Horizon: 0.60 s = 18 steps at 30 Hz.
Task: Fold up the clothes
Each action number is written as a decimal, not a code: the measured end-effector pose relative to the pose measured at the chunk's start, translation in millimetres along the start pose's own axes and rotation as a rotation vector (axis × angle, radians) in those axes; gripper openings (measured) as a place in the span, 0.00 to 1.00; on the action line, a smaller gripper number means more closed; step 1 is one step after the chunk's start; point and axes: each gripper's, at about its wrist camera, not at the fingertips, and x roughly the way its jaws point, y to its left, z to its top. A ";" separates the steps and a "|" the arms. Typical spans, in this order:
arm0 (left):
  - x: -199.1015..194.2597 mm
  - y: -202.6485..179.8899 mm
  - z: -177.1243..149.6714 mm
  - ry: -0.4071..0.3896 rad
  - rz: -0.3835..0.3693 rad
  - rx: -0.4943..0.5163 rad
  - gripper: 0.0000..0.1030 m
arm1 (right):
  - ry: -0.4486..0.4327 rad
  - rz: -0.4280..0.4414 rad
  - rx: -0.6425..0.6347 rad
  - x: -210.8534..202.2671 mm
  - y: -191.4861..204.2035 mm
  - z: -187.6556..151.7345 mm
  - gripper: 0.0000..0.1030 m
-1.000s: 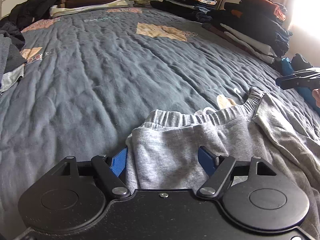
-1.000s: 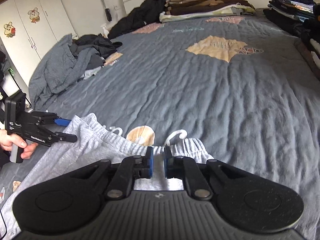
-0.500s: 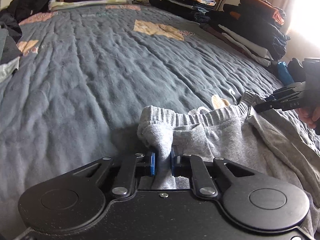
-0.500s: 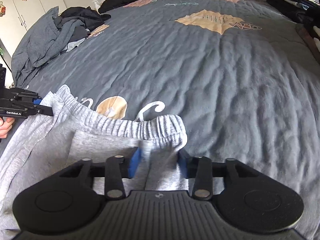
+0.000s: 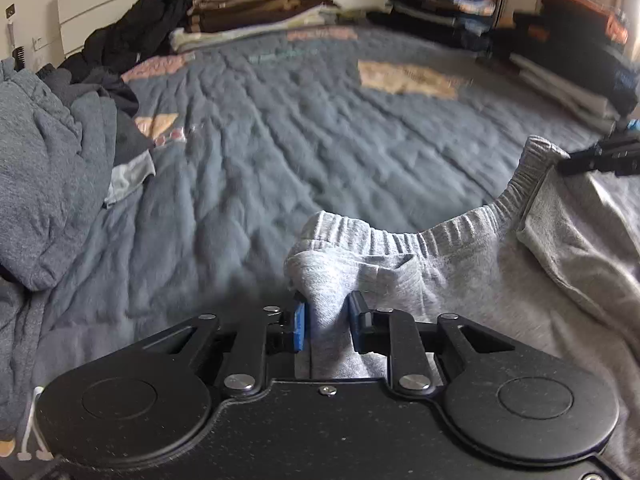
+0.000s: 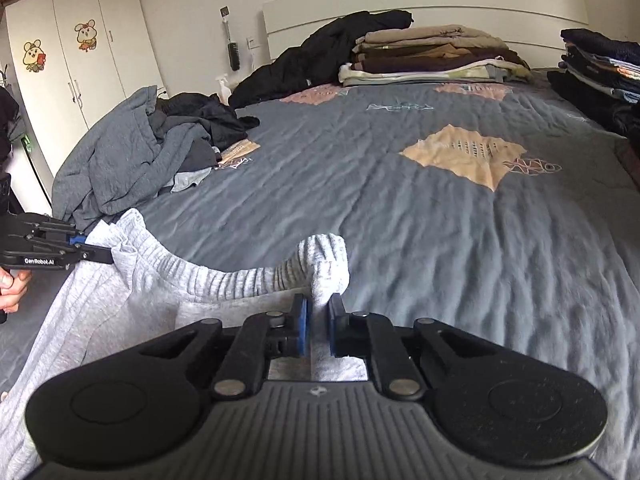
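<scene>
The light grey sweatpants with a ribbed elastic waistband [image 5: 460,280] are lying at the near edge of the bed under a blue-grey quilted bedspread with tan patches [image 5: 320,140], their waistband pointing toward the headboard and sagging in a curve between two raised corners. The left gripper [image 5: 326,320] is pinching one corner of that waistband: its blue-padded fingers [image 5: 299,326] are nearly closed, with a bunched wad of grey fabric squeezed between them and standing up above the tips. The right gripper [image 6: 317,330] is doing the same at the opposite corner, its fingers [image 6: 303,330] pressing in on a narrow fold of the cloth that is rising into a knob just past them. In the right wrist view the left gripper is showing at the far left edge, with the person's hand [image 6: 12,286] wrapping its handle. A crumpled heap of dark grey and black clothes [image 6: 132,160] is sitting on the left side of the bed, well apart from the sweatpants. A folded stack of brown and beige garments [image 6: 432,56] is resting by the white headboard, and dark folded piles [image 5: 568,60] are lining the right edge of the bed.
</scene>
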 end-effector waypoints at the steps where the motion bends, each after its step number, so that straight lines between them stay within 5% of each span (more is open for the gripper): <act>1: -4.3 0.5 -2.6 -0.004 0.007 -0.002 0.31 | 0.012 -0.009 -0.003 8.9 2.0 3.3 0.13; 5: -41.6 7.4 -19.1 -0.060 0.003 -0.038 0.43 | 0.107 -0.060 -0.037 21.5 10.7 4.7 0.18; 10: -113.7 -32.3 -47.9 -0.162 -0.061 -0.049 0.56 | 0.105 0.032 -0.031 -40.7 36.1 -20.4 0.49; 18: -159.5 -150.1 -99.6 -0.147 -0.199 -0.110 0.58 | 0.231 0.090 -0.110 -126.7 128.3 -130.5 0.50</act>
